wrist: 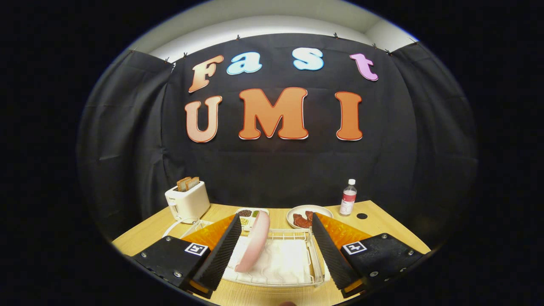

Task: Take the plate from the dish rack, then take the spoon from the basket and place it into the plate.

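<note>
Between the spread fingers of the gripper (272, 250), touching neither: a round pink plate (254, 242), standing on edge in the white wire dish rack (312, 255), held upright for draining and, by judgement, for an edge-on pinch; beyond, on the wooden table (382, 221): white toaster (187, 201) with bread, clear plastic bottle (348, 197); basket and spoon not made out.

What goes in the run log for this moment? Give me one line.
stage: approaching plate | gripper: open, fingers straddling dish rack | plate: pink, on edge in rack, nearer left finger, untouched | spoon: not yet moved
</note>
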### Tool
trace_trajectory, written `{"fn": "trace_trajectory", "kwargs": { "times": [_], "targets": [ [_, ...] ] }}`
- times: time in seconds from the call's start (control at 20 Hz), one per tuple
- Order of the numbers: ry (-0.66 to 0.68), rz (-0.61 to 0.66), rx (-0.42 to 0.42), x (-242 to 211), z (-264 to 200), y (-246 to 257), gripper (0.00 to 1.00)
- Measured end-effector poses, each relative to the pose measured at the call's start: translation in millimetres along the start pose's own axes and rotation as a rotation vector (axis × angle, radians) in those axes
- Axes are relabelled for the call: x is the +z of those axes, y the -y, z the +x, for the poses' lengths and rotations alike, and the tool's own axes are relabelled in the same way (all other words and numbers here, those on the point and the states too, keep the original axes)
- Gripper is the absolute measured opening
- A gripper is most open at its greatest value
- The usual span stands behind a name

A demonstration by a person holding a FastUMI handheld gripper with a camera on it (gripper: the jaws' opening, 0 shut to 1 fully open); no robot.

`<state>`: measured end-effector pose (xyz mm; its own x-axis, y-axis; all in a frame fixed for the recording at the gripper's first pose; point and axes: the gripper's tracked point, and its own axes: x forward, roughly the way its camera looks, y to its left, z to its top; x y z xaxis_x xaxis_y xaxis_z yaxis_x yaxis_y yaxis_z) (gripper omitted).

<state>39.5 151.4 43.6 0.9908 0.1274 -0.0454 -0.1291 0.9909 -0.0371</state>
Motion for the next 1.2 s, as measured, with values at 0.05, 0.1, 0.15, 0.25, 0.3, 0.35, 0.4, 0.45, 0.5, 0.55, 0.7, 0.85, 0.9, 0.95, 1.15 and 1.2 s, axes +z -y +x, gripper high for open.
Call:
{"fn": "trace_trajectory", "kwargs": {
  "times": [0.05,0.1,0.15,0.25,0.3,0.35,0.4,0.45,0.5,0.55,0.7,0.85,0.9,0.95,1.15,1.2],
  "targets": [
    [-0.020,0.004,-0.004,-4,9,-5,0.99],
    [-0.041,0.010,-0.005,-8,17,-9,0.99],
    [-0.059,0.018,-0.014,-12,26,-11,0.99],
    [-0.097,0.023,-0.028,-21,46,-16,0.99],
    [-0.118,0.019,-0.037,-28,53,-18,0.99],
    [-0.141,0.013,-0.045,-35,60,-18,0.99],
    [-0.167,0.011,-0.053,-42,66,-18,0.99],
    [-0.192,0.014,-0.055,-50,71,-20,0.99],
    [-0.223,0.022,-0.055,-60,75,-21,0.99],
    [-0.251,0.034,-0.050,-68,77,-23,0.99],
    [-0.288,0.056,-0.059,-78,84,-25,0.89],
    [-0.293,0.067,-0.091,-80,89,-23,0.64],
    [-0.293,0.072,-0.105,-79,91,-22,0.56],
    [-0.298,0.074,-0.126,-80,91,-19,0.38],
    [-0.296,-0.008,-0.242,-75,88,1,0.21],
    [-0.288,-0.028,-0.256,-70,89,2,0.19]
  ]
}}
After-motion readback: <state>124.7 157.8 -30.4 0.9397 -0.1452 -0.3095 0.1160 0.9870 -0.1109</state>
